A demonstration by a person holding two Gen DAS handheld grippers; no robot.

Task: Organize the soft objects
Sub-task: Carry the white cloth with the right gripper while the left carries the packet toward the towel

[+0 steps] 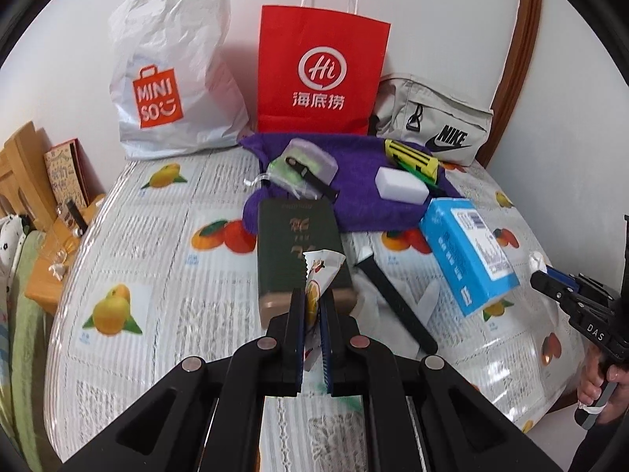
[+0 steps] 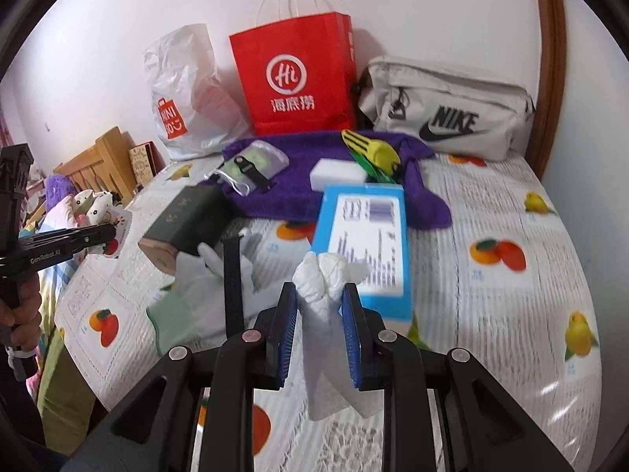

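Observation:
My left gripper point(image 1: 313, 295) is shut on a small printed snack packet point(image 1: 320, 275), held above the table in front of a dark green box point(image 1: 298, 251). My right gripper point(image 2: 319, 289) is shut on a crumpled white tissue point(image 2: 328, 275), held above the table before a blue tissue pack point(image 2: 363, 236). A purple towel point(image 1: 354, 165) lies at the back with a white sponge point(image 1: 401, 185), a yellow-green item point(image 1: 412, 157) and a clear pouch point(image 1: 302, 165) on it. A white glove point(image 2: 200, 287) lies under a black strap point(image 2: 232, 275).
A white Miniso bag point(image 1: 173, 74), a red paper bag point(image 1: 318, 74) and a grey Nike bag point(image 1: 436, 122) stand along the back wall. The table has a fruit-print cover point(image 1: 157, 275). A wooden bed frame point(image 2: 102, 161) and plush toys are at the left.

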